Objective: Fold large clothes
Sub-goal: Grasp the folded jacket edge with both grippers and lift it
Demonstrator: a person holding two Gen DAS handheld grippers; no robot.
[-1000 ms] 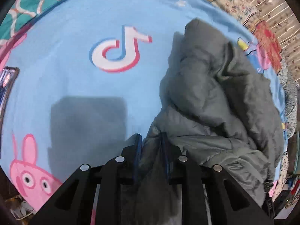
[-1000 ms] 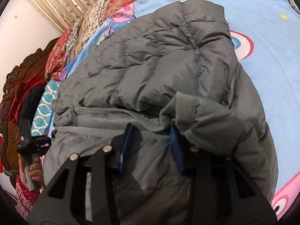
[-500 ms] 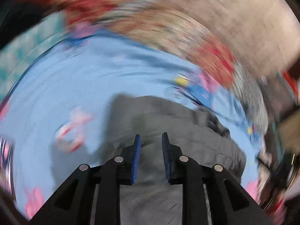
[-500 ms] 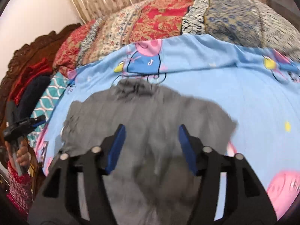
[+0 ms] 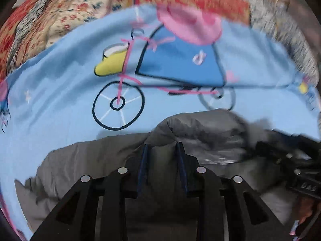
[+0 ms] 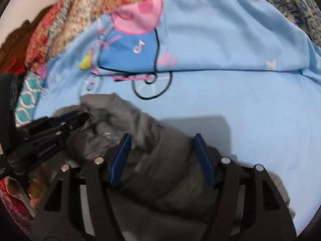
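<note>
Lying bunched on the light blue cartoon bedsheet [image 5: 60, 104], the grey padded jacket [image 5: 96, 160] fills the lower part of the left wrist view, and the left gripper [image 5: 161, 146] points down onto it. Its jaws have just been opening; a ridge of jacket cloth rises between the blue pads [image 5: 143, 160], but blur hides whether they press on it, so the grip cannot be told. A printed bicycle [image 5: 118, 104] with a yellow basket lies on the sheet just beyond the jacket's far edge, and a patterned red and cream quilt [image 5: 66, 10] lies along the far edge of the sheet. At the right edge a second black tool, the right gripper [image 5: 297, 170], shows in blur over the jacket. In the right wrist view the right gripper [image 6: 162, 138] stands over a darker fold of the jacket [image 6: 160, 170]; its jaws have just been opening and now stand wide, the fold lying between the pads [image 6: 120, 160] with the right-hand one clear of it. The left gripper [image 6: 80, 118] reaches in from the left, its tips on the jacket's crumpled far end. Bare sheet [image 6: 240, 100] lies to the right, with a teal patterned cloth [image 6: 26, 104] at the left margin.
</note>
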